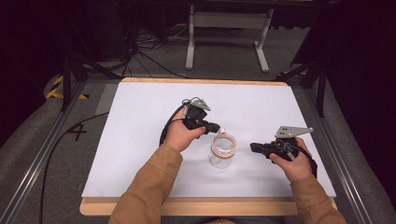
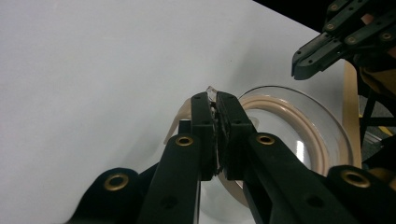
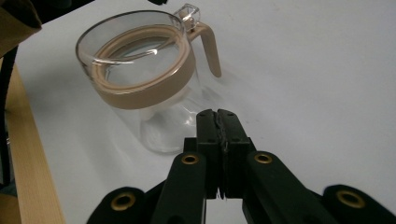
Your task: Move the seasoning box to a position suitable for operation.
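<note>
Jug: clear glass jug (image 3: 140, 79) with a tan band and curved tan handle (image 3: 208, 46), upright on the white table (image 1: 140, 140), between the hands
Left gripper (image 2: 214, 100): jaws pinched on the small clear tab (image 2: 211, 90) at the rim above the handle
Right gripper (image 3: 218, 116): jaws closed, empty, just beside the jug
Advice: glass is smooth and slippery, so I would keep the pinch firm and move slowly

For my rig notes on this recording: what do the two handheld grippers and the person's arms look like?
Both the left gripper and the right gripper are black, each with two flat jaws joined by brass-coloured rivets. A grey three-cornered plate sits on top of each. A black cable loops from the left one. The person wears tan long sleeves.
</note>
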`<state>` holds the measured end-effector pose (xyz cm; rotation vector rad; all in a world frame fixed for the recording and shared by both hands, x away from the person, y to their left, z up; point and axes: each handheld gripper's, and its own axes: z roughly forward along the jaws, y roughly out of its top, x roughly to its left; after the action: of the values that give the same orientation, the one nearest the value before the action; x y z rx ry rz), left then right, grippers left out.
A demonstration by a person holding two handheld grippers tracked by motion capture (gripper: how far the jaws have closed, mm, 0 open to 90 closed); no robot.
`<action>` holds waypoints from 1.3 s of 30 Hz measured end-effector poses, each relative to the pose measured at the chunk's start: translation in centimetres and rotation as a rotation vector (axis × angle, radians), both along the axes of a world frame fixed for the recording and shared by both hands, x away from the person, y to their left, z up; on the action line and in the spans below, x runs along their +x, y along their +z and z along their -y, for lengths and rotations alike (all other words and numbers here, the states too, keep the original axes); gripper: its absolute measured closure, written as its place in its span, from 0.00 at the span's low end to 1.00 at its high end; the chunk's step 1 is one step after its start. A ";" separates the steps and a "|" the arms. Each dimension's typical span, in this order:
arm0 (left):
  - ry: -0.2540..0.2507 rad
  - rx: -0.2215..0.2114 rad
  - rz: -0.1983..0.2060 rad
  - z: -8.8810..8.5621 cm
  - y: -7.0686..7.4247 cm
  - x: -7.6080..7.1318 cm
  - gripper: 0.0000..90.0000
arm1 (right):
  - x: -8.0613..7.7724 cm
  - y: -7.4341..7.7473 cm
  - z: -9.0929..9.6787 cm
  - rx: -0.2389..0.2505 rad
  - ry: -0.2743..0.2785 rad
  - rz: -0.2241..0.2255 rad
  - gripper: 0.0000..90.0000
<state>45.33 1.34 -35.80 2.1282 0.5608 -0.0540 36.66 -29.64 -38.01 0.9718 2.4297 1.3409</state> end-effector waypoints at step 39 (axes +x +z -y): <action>0.009 0.022 0.031 2.0 -0.2 1.1 1.00 | -2.4 0.7 -4.1 0.035 0.131 -0.014 1.00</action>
<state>46.41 -0.70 -35.99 2.1444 0.5549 -0.0096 34.22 -25.55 -37.34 0.8455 2.5283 1.4278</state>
